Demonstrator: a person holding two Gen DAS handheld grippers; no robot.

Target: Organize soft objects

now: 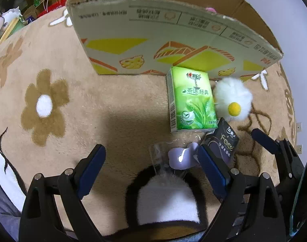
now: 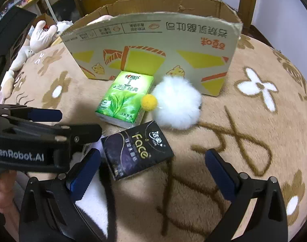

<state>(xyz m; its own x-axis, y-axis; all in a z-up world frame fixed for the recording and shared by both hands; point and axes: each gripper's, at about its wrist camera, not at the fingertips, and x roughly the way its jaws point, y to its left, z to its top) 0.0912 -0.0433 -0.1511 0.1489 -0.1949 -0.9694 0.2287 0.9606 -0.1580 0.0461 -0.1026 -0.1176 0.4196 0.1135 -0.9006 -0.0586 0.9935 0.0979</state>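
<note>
My left gripper [image 1: 151, 157] and right gripper [image 2: 153, 165] both hang wide open, holding nothing. The dark tissue pack [image 2: 136, 150] lies mid-frame between my right fingers. I think it is light and squashy, so I would pinch its long sides.

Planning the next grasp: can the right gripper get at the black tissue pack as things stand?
Probably yes. The right gripper is open and empty, and the black tissue pack lies just ahead of it on the blanket, top uncovered. The left gripper crowds its left side.
</note>
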